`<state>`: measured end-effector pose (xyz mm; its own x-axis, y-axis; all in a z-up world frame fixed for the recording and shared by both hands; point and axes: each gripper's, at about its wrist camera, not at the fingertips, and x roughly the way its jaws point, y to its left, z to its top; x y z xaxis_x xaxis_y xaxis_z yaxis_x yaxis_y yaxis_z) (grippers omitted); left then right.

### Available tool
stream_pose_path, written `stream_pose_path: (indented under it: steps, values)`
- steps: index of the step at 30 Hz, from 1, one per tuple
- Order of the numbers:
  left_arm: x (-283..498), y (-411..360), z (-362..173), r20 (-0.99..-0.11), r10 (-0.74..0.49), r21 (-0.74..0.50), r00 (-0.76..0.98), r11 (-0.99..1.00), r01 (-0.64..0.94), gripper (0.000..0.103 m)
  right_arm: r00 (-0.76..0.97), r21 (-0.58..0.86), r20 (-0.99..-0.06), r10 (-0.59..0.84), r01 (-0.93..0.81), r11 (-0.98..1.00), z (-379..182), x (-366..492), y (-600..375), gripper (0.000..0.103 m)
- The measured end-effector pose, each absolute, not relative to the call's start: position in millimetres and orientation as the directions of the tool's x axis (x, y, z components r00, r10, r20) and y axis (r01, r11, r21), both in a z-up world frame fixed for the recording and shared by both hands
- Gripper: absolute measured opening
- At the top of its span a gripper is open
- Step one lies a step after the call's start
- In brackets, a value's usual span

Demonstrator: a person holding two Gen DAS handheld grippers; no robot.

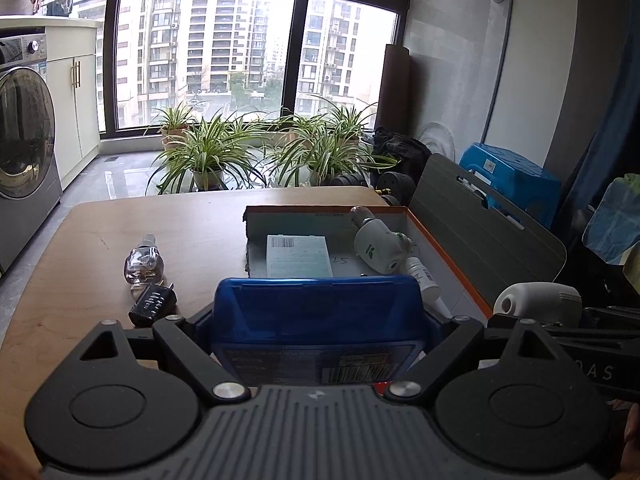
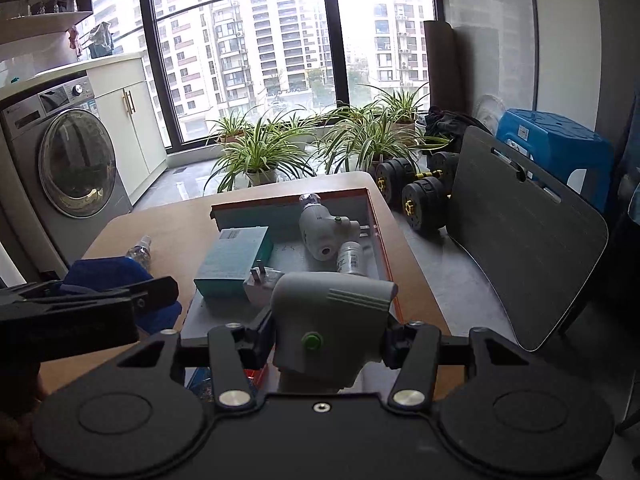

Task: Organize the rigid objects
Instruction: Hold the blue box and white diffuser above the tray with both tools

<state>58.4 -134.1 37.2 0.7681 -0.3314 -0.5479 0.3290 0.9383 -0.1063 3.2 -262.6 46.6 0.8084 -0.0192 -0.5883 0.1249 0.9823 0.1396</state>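
Left tongs (image 1: 318, 320) pinch a blue case (image 1: 318, 312), right tongs (image 2: 330, 332) clamp a grey device (image 2: 332, 320); both hover at the tray's (image 2: 376, 216) near edge — next, lower them in.

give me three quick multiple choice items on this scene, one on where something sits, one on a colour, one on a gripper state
1. Where does the teal box lie?
A. inside the orange-edged tray
B. on the floor
C. on the washing machine

2. What colour is the case in the left gripper?
A. red
B. blue
C. yellow

3. What is the right gripper doing?
A. open over the table
B. shut on nothing
C. shut on a white device

Answers:
1 A, it rests on the floor of the tray near the white plug adapter.
2 B, the lid is clearly blue.
3 C, its fingers clamp the white device with a green button.
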Motion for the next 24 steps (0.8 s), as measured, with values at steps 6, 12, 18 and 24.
stream_pose_path:
  steps: [6,12,18,24]
  values:
    - [58.2,-135.5,38.4,-0.547,-0.32,-0.099,0.773,0.942,0.32,0.094,0.808,0.139,-0.589,-0.017,0.122,0.983,46.3,4.9,-262.0,0.061]
    - [58.4,-135.1,39.3,-0.554,-0.309,-0.099,0.773,0.946,0.308,0.094,0.805,0.136,-0.593,-0.013,0.116,0.984,47.3,8.3,-259.6,0.061]
    - [59.2,-137.0,40.4,-0.559,-0.304,-0.102,0.771,0.949,0.3,0.094,0.804,0.136,-0.594,-0.01,0.113,0.984,47.0,10.7,-257.8,0.061]
    - [61.6,-140.2,40.7,-0.569,-0.296,-0.104,0.767,0.951,0.29,0.094,0.804,0.136,-0.594,-0.011,0.114,0.984,46.6,11.4,-257.9,0.061]
